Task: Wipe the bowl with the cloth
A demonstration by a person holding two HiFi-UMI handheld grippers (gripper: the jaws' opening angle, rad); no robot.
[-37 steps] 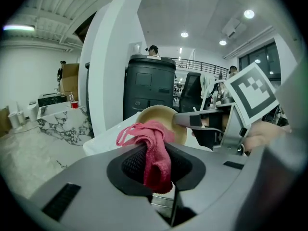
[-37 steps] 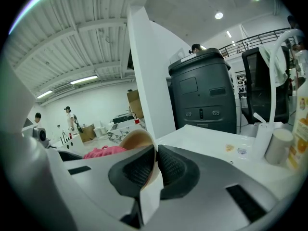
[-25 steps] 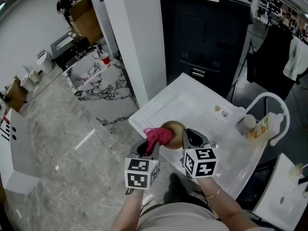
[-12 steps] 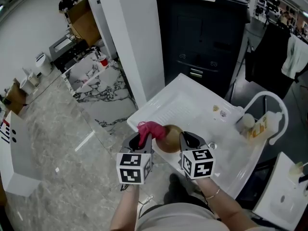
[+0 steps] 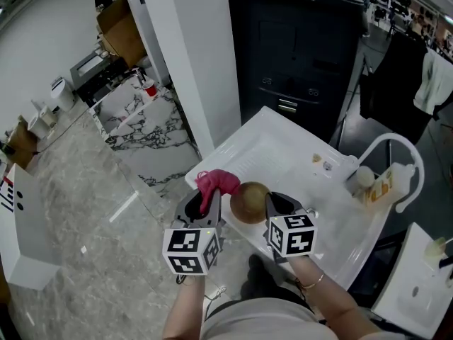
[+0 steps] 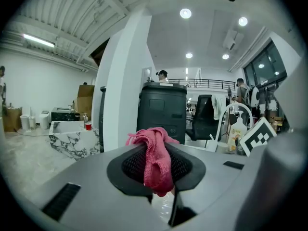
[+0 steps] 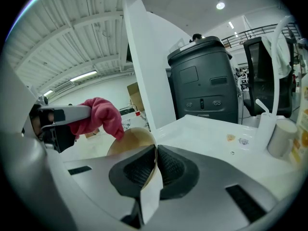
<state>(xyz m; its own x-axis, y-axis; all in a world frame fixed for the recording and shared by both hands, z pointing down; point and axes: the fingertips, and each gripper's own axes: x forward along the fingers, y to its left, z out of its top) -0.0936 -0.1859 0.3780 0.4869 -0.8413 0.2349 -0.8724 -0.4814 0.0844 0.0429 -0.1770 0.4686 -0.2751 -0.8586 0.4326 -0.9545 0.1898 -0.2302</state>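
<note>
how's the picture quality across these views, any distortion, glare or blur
Head view: wide-angle bend makes the white pillar lean; even light, sharp, no glare. Left gripper view: heavy fisheye, black corners, ceiling lights bloom a little; the pink cloth is crisp. Right gripper view: same fisheye and dark rim; the bowl is clear, no motion blur.

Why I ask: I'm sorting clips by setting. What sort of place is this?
Probably an open-plan workshop or lab, not a home kitchen: a freestanding white sink unit with a tap, a marble-patterned counter, and cardboard boxes by the wall.
</note>
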